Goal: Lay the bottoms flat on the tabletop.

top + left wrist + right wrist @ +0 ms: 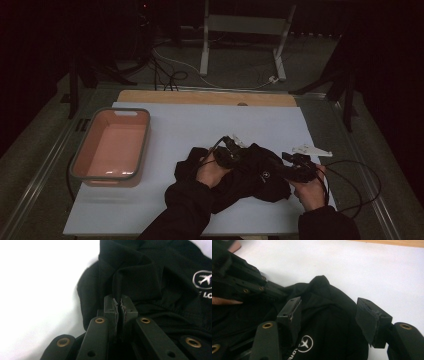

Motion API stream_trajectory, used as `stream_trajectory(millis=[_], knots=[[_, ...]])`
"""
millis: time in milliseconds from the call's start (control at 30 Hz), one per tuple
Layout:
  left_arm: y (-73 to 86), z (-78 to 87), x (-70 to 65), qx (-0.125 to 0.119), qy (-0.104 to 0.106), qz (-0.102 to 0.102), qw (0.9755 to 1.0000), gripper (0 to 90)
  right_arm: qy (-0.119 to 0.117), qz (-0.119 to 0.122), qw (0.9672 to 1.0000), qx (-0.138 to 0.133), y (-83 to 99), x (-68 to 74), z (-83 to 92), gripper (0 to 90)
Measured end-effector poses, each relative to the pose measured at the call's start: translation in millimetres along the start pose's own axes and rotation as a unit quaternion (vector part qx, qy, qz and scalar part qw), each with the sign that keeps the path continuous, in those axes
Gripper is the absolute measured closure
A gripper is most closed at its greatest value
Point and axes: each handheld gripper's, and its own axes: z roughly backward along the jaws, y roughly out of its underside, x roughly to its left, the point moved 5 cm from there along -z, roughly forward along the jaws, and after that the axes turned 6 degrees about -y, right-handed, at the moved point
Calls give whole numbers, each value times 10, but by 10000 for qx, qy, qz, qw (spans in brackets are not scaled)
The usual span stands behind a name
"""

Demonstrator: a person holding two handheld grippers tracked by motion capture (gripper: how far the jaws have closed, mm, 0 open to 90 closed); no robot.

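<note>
- Dim room, with one pale sheet (165,200) over the table (200,97) catching what little light there is; from my side, two dark sleeves come in over its near edge.
- Nearest on the sheet lies a black garment (250,175), crumpled in a heap between the two hands, toward the right half of the table.
- Left gripper (121,305): jaws pinched together on a raised fold of the cloth near its edge, the fabric caught between the pads.
- Right gripper (329,315): jaws standing wide, one on either side of a hump of the garment just above a small white aeroplane logo (305,343); the pads do not press on it.
- I'd judge the cloth soft, light and limp (nothing stiff in it): it will sag and slide, so a hem or a thick fold is the place to pinch, and a second hold well apart from the first would keep it from bunching.
- Further left, a pink tub (80,165) with a grey rim sits apart from the garment, with nothing visible inside.
- Beyond the table's wooden far edge, a white metal frame (245,25) and loose cables (170,75) lie on the floor.
- Hard to make out: which part of the garment is sleeve, collar or hem, since black folds swallow each other, and the lettering under the logo is cut off.
</note>
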Motion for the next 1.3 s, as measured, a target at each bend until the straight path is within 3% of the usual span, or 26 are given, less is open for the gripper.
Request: stream_trajectory(millis=[333, 400, 733, 933, 1200, 1300], knots=[[-40, 199, 251, -259, -286, 408, 9984, 869, 10, -44, 10000, -24, 0, -12, 14, 389], [-35, 255, 334, -303, -372, 553, 9973, 870, 16, -32, 10000, -2, 2, -7, 10, 392], [63, 469, 590, -414, -576, 912, 9933, 871, 29, 2, 10000, 51, 11, 19, -11, 408], [168, 643, 764, -495, -725, 1228, 9885, 872, 0, 35, 9999, 95, 20, 42, -48, 411], [266, 907, 971, -695, -1011, 1714, 9775, 873, 9, 4, 9999, 113, 17, 67, -85, 412], [312, 963, 1019, -702, -1018, 1824, 9754, 872, 7, -2, 9999, 121, 17, 72, -97, 414]])
